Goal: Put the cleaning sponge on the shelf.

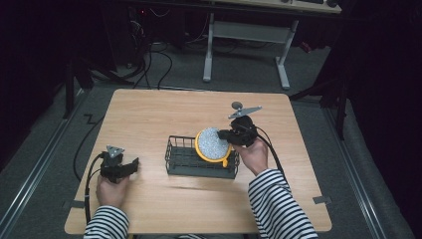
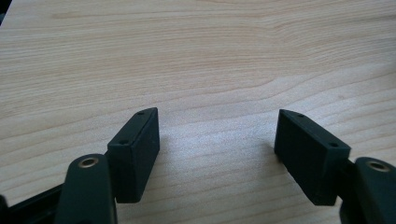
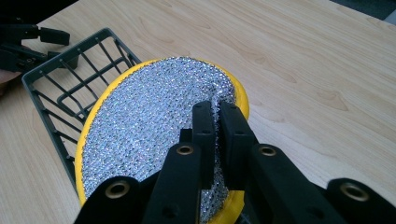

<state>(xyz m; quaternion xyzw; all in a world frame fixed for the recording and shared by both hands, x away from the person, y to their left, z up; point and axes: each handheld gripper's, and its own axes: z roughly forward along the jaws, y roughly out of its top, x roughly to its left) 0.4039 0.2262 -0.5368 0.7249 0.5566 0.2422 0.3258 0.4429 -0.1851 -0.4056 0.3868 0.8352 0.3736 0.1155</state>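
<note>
High view first: no brand, label or readable writing shows on anything here. The right gripper [image 1: 230, 134] sits at the right end of the black wire basket [image 1: 175, 160], and its jaws are clamped on the scouring pad [image 1: 213, 144], which stands tilted on edge at that end of the basket, its lower rim down among the wires and its upper part leaning above the basket's rim. The person's right hand [image 1: 255, 153], in a striped sleeve, carries the gripper from the table's near side.

Right gripper view shows the grip closely: the two black jaws stand nearly together, pinching a fold of the pad's [image 3: 154, 126] silvery face near its edge. The pad is round, with a glittering silver mesh face and a yellow rim and backing. Beyond it lies the basket [image 3: 70, 79], its open grid of dark bars resting on the wooden table [image 3: 303, 70].

Left gripper [image 1: 127, 168] rests low on the table at the near left, well apart from the basket, held by the left hand [image 1: 110, 191]. In the left gripper view its jaws [image 2: 217, 140] stand wide apart with bare wood grain between them, gripping nothing.
</note>
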